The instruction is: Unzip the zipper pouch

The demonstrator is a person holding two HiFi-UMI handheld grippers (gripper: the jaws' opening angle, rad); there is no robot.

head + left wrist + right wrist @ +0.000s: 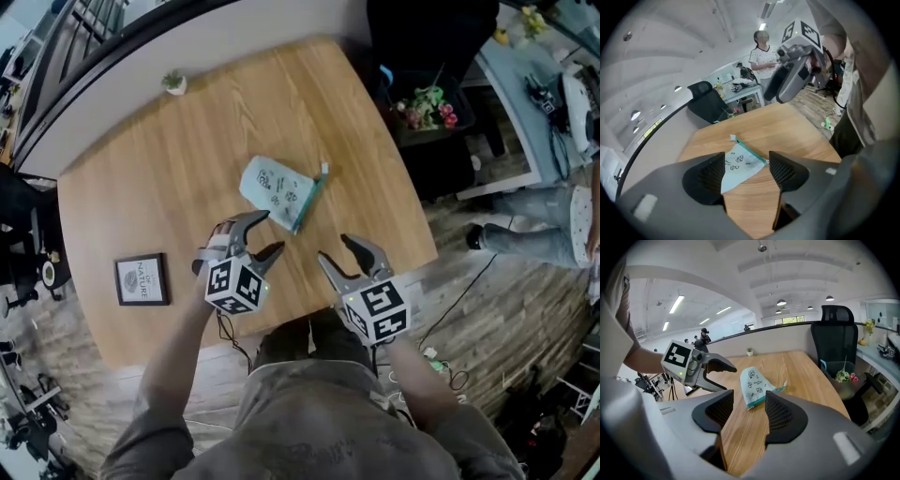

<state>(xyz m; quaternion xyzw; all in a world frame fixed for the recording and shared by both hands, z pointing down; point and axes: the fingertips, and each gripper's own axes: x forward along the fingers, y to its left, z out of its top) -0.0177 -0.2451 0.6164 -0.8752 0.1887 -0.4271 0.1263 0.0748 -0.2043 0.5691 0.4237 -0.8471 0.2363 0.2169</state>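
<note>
two open grippers, one flat pouch

one pouch [279, 192] lies flat near the middle of the table [141, 187]. it is soft pale blue-green fabric with small dark drawings, and a teal zipper [309, 202] runs along one edge. the tabletop is light wood grain with rounded corners. the left gripper [270, 233] has its jaws wide apart and grips nothing, its tips just beside the pouch. the right gripper [335, 248] is equally spread and empty, near the pouch but apart from it.

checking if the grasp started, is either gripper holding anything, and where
Nothing is held: left gripper and right gripper are both open, short of the pouch.
</note>
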